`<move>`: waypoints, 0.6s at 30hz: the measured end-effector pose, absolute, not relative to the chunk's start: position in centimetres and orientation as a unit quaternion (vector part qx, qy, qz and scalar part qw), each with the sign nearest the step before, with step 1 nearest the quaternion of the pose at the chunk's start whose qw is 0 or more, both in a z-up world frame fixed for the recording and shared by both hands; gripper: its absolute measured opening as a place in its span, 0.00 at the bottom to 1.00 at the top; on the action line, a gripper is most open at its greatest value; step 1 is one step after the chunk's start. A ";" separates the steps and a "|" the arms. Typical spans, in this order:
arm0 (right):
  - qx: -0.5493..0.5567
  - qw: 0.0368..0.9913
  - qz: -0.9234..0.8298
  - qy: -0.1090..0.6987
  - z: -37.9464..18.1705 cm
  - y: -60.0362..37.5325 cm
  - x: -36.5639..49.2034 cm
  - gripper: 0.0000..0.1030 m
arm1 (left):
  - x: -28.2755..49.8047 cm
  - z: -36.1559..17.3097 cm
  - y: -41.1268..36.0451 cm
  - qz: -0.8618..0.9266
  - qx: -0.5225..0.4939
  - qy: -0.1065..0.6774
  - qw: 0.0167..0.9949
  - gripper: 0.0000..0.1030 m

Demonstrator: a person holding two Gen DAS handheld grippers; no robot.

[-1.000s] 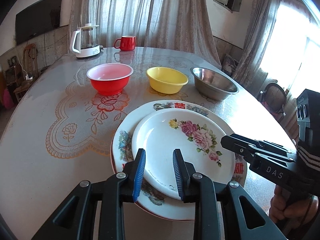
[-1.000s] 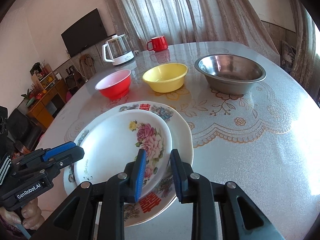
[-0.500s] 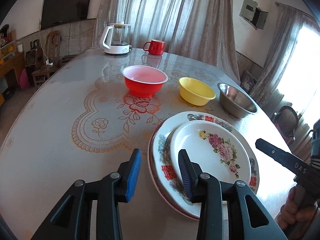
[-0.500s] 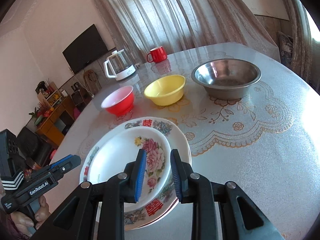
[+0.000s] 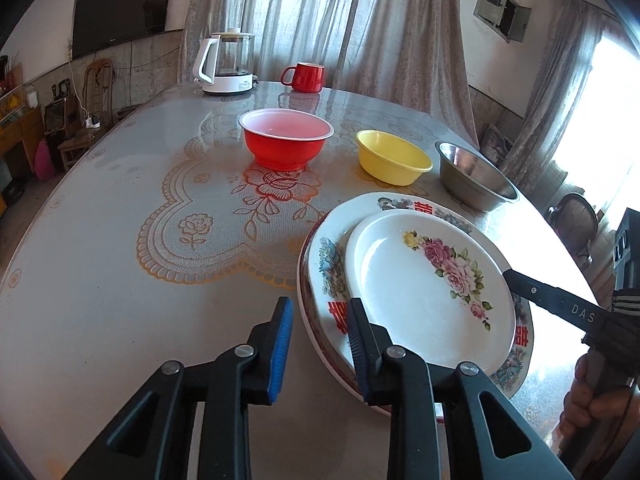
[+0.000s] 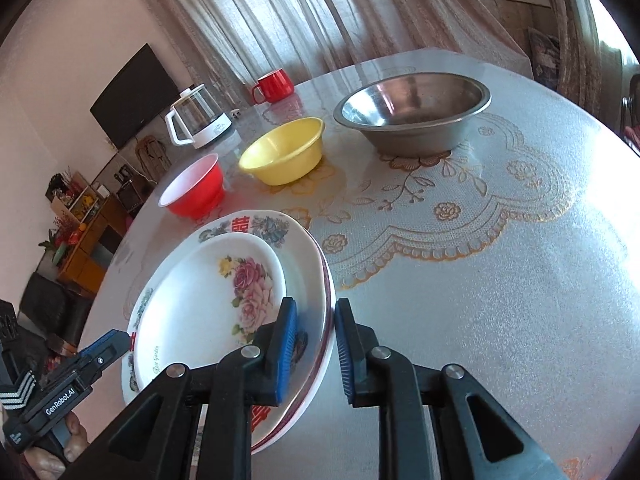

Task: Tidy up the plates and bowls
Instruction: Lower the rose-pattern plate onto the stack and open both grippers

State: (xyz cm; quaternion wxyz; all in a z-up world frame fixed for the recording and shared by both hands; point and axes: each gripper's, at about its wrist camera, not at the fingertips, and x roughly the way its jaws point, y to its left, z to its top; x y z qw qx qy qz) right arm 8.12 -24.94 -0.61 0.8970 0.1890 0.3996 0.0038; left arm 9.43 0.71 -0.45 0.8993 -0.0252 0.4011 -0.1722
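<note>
Both grippers, left [image 5: 320, 340] and right [image 6: 316, 344], just closing astride the plate stack's [image 5: 424, 280] opposite rims, seemingly not yet pinching: squeeze evenly, lift level.

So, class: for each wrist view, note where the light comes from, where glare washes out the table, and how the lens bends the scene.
Left wrist view: a bright window at right is blown out, and glare whitens the table beyond the plates. Right wrist view: sunlight bleaches the table's right side; the steel bowl shows reflections. Both views: fisheye curves the table edge and darkens the corners; both stay sharp.
</note>
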 end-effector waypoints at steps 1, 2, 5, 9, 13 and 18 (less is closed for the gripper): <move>0.177 0.900 0.002 0.398 -0.5 -24.7 8.1 0.18 | 9.4 -0.5 0.5 -0.175 -0.021 0.401 0.899 0.21; 0.170 0.902 0.001 0.397 -0.5 -24.5 8.1 0.18 | 9.3 -0.4 0.3 -0.177 -0.019 0.400 0.899 0.17; 0.150 0.906 -0.002 0.396 -0.3 -24.2 8.1 0.17 | 9.2 -0.4 0.0 -0.176 -0.007 0.397 0.901 0.15; 0.117 0.911 -0.004 0.395 0.0 -23.5 7.9 0.15 | 9.3 -0.4 0.1 -0.176 -0.006 0.398 0.900 0.15; 0.117 0.911 0.000 0.395 0.1 -23.4 7.7 0.16 | 9.4 -0.4 0.1 -0.172 -0.008 0.400 0.900 0.16; 0.098 0.913 0.008 0.396 0.1 -22.9 7.4 0.15 | 9.5 -0.3 0.2 -0.162 -0.012 0.402 0.901 0.16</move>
